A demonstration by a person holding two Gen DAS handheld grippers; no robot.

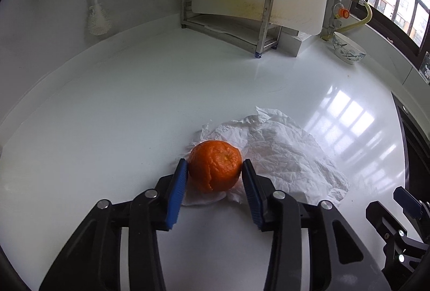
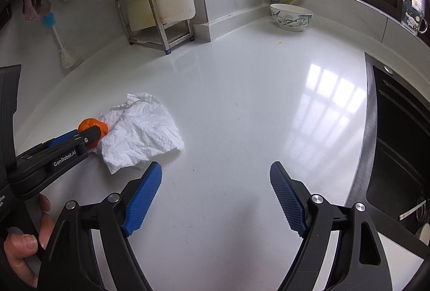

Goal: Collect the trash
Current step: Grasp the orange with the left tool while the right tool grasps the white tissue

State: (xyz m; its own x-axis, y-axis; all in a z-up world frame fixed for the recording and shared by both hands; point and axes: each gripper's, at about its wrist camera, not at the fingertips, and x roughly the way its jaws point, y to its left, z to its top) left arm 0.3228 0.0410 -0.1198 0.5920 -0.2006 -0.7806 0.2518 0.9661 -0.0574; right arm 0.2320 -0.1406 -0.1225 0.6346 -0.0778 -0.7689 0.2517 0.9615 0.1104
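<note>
- The left gripper (image 1: 215, 170) is closed to a narrow gap on the peel (image 1: 215, 166), an orange rind lying low and centre in the left view; both blue pads touch its sides.
- The peel rests on the near-left edge of the tissue (image 1: 271, 153), a crumpled white sheet spread on the counter (image 1: 121, 116).
- The right gripper (image 2: 216, 179) hangs wide apart over bare counter at the bottom of the right view, holding nothing, its left pad just beside the tissue's near corner.
- Step in hand, as I judge it: grasping the peel. Next it likely calls for a straight lift, firm enough that the rind does not slip or drag the tissue.
- No bin shows in either view, so the drop place is unknown.
- Open room: the counter's middle and upper left are bare.
- Edges to mind: the sink (image 2: 397, 135) at the right, the rack (image 1: 228, 8) and bowl (image 1: 348, 49) at the top.
</note>
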